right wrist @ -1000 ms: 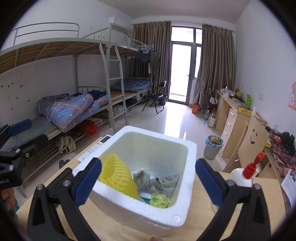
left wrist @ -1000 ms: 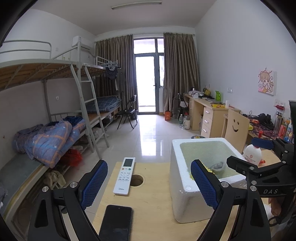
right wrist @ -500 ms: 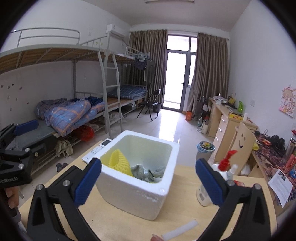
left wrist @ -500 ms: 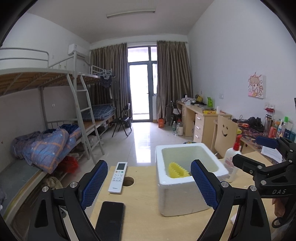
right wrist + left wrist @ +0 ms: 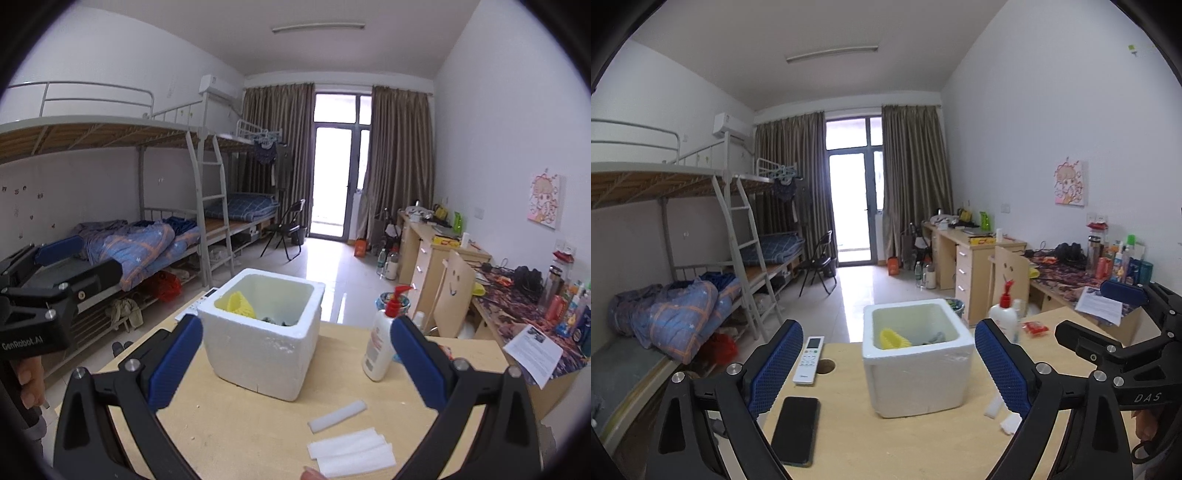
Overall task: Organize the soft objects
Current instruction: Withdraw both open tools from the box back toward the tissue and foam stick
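Between picks: left gripper [image 5: 888, 363] opening, right gripper [image 5: 295, 360] apart, both empty; next grab white foam strips [image 5: 351, 448] for square white foam box [image 5: 264, 334]

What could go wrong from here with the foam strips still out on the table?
1. The white foam strips lie flat near the table's front edge; a low grab may push them off.
2. The pump bottle stands upright just beyond them; a sweep by the right gripper might tip it.
3. The left gripper, jaws opening and empty, hangs over the phone.
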Tool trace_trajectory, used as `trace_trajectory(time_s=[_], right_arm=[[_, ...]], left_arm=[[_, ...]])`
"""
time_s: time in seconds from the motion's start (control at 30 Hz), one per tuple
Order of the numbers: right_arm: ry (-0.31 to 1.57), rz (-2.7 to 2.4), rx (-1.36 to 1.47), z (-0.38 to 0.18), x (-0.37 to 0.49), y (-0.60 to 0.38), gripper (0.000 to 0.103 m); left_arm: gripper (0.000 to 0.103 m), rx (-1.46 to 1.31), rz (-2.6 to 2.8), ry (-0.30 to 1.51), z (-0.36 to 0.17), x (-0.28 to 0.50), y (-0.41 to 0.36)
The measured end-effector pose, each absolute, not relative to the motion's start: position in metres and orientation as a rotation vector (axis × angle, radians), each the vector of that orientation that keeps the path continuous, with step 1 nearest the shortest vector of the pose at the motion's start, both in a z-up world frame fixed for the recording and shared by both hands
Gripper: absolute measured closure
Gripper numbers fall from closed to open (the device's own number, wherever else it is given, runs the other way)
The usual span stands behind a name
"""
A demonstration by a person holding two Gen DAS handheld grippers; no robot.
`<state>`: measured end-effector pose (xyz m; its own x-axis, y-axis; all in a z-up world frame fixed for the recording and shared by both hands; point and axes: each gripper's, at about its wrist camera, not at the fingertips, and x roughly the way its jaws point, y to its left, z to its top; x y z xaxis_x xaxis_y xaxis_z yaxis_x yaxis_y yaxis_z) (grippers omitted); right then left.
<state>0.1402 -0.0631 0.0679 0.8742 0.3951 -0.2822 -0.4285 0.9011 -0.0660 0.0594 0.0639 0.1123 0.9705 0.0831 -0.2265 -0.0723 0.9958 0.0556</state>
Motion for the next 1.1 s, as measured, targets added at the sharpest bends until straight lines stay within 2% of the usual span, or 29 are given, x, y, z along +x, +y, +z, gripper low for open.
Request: trace_trajectory(time_s=[0.27,0.73,1.1], right_arm=[[0.218,0.42,-0.128,0.065,0.097,-0.085,0.0],[0.168,0.379,-0.104,0.051,0.038,-0.118,0.0],[0.159,0.367,-0.079,0.028,0.003,-0.136,0.0]], left_arm=[[0.001,0.044,0.042,0.204,0.116,0.025,0.043],[0.001,0.057,0.027,0.152,0.107,-0.03,0.013],[0.001,0.059,0.0,0.132,0.08,-0.06,-0.002]])
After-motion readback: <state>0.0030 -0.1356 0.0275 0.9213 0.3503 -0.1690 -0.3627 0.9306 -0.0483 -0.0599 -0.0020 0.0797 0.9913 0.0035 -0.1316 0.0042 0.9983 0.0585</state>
